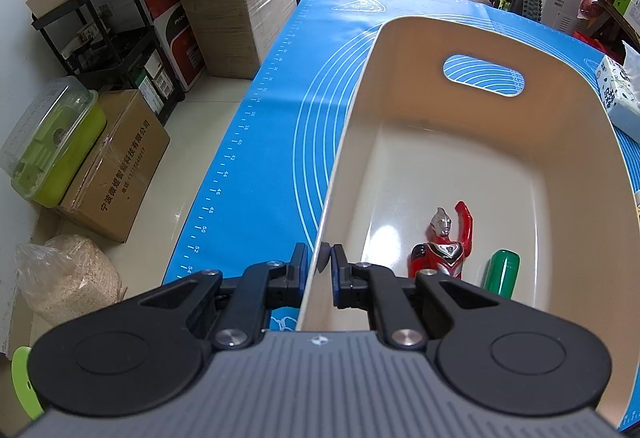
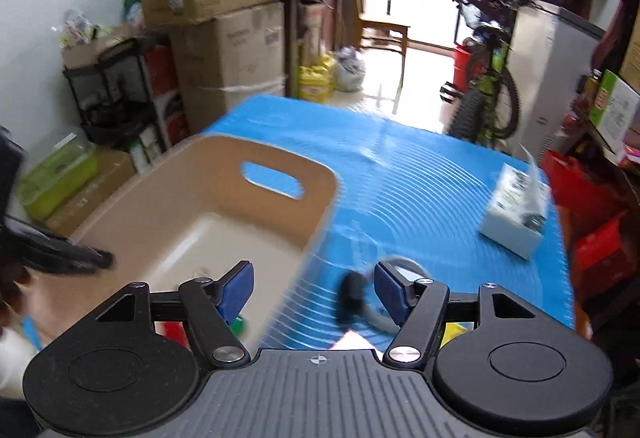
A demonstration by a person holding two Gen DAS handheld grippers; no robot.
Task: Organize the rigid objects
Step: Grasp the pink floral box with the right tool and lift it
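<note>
A smooth, glossy cream plastic bin [image 1: 460, 165], rounded at the corners with an oval handle slot cut in its far wall, sits on a blue silicone mat [image 1: 272, 125] printed with white rings and a ruler along its left edge. Inside, at the bin's near end, lies a hard plastic figure [image 1: 442, 248] in red and silver, one arm raised, and just beside it a green cylinder [image 1: 502, 274] with a rounded end.

The left gripper [image 1: 320, 262] is clamped on the bin's near left wall, one pad outside, one inside.

The right gripper [image 2: 314, 288] hangs over the mat by the bin's right wall, its blue-padded jaws well apart and nothing between them; the view is blurred. Below them lies a dark, blurred object [image 2: 352, 296] I cannot identify. A white tissue box [image 2: 516, 217] stands near the mat's right edge.
</note>
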